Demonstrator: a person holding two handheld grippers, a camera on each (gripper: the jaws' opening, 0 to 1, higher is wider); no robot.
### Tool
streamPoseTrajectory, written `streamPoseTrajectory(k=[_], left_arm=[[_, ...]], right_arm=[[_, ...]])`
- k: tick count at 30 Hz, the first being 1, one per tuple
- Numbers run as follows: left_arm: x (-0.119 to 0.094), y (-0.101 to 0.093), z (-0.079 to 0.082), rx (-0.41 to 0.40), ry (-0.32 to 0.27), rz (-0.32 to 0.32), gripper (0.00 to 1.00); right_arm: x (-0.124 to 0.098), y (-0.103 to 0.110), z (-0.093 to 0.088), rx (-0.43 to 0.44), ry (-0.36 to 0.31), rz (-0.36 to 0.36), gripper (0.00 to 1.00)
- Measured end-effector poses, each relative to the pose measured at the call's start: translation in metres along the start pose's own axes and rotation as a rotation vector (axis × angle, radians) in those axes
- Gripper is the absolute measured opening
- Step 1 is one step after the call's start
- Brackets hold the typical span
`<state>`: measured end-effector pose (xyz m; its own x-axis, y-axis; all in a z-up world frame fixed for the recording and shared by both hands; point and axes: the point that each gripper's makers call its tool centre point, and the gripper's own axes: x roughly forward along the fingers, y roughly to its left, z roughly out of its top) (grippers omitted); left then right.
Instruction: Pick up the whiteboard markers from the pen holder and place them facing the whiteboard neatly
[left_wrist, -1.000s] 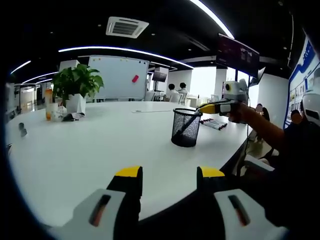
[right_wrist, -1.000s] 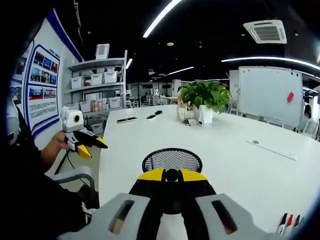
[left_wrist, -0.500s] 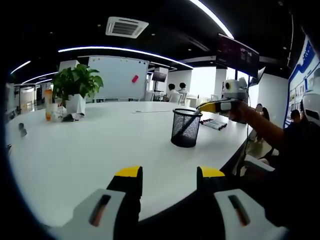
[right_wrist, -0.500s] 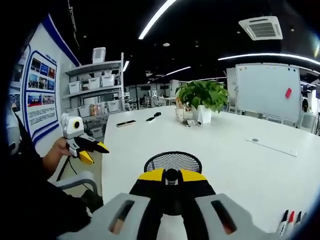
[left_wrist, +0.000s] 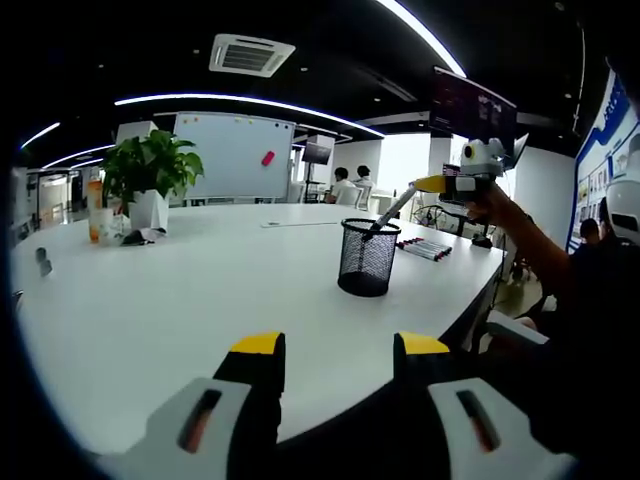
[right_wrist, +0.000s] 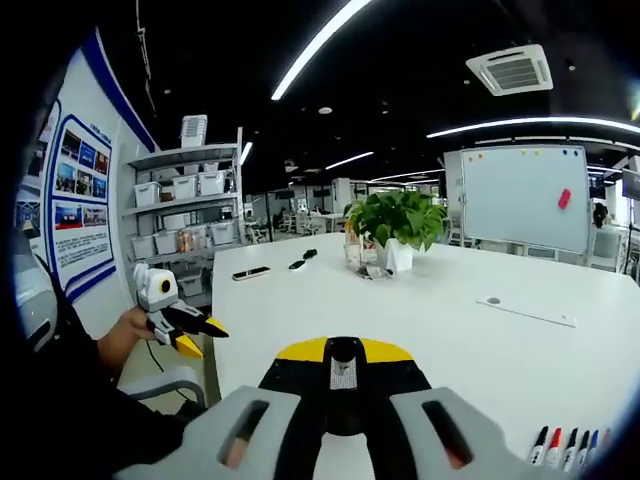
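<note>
Right claw (right_wrist: 343, 352): clamped on 1 slim dark marker (left_wrist: 388, 212)
Change: raised clear of black mesh pen holder (left_wrist: 364, 258)
Left claw (left_wrist: 335, 345): wide, empty
Next: row of markers (left_wrist: 427, 247) at tabletop's far right edge

White table (left_wrist: 180, 300) carries pen holder (left_wrist: 365, 257), markers (left_wrist: 428, 248), plant (left_wrist: 150, 180).

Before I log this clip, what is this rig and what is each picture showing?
A person holds a two-jaw gripper in each hand, with a camera riding on each. The left gripper view looks across the white table: the right gripper is lifting a marker out of the black mesh pen holder, with more markers lined up beyond it. The right gripper view looks along its own jaws, closed on that marker, and catches the open left gripper, a potted plant and the whiteboard.
</note>
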<state>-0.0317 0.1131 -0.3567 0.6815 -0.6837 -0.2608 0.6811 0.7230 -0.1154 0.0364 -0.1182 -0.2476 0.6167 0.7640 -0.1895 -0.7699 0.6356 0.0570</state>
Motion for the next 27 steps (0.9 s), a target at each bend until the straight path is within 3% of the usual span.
streamPoseTrajectory(k=[16,22,27], left_arm=[[-0.001,-0.004,0.002,0.004,0.0,-0.006,0.45],[0.0,-0.004,0.004,0.006,-0.001,-0.006,0.45],[0.002,-0.005,0.001,0.005,0.005,-0.01,0.45]], right_arm=[[-0.025,-0.016,0.003,-0.002,0.004,-0.049,0.13],[-0.03,-0.017,-0.008,-0.032,0.037,-0.057,0.13],[-0.031,-0.02,-0.032,-0.055,0.113,-0.069,0.13]])
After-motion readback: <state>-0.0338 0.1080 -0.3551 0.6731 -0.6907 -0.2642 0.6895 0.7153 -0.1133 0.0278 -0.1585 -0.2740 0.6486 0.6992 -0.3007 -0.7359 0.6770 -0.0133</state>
